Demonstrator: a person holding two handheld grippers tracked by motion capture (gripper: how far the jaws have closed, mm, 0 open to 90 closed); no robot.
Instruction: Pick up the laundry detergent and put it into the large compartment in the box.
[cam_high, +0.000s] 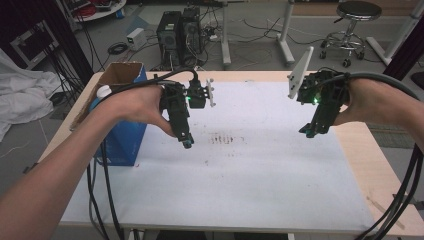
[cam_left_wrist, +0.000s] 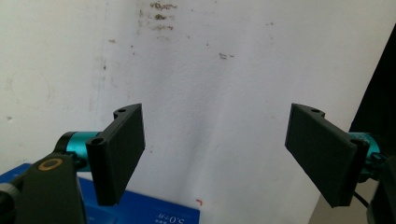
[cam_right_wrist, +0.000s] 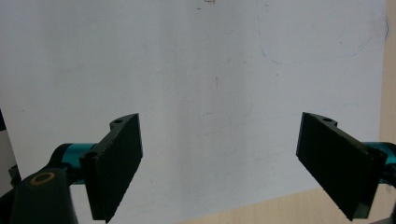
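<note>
Both hands hold grippers above a white mat on a wooden table. My left gripper hangs over the mat's left-centre, just right of a blue cardboard box. Seen from its own camera, the left gripper is open, jaws wide apart, with bare stained mat between them. My right gripper hovers over the mat's right edge. Its own view shows the right gripper open too, nothing between the jaws, the mat below and a strip of wood at the bottom.
The open-topped blue box stands at the table's left side with a white cap by it. A dark smudge marks the mat's middle. Bare wooden table borders the mat's right. Computer towers and a stool stand beyond.
</note>
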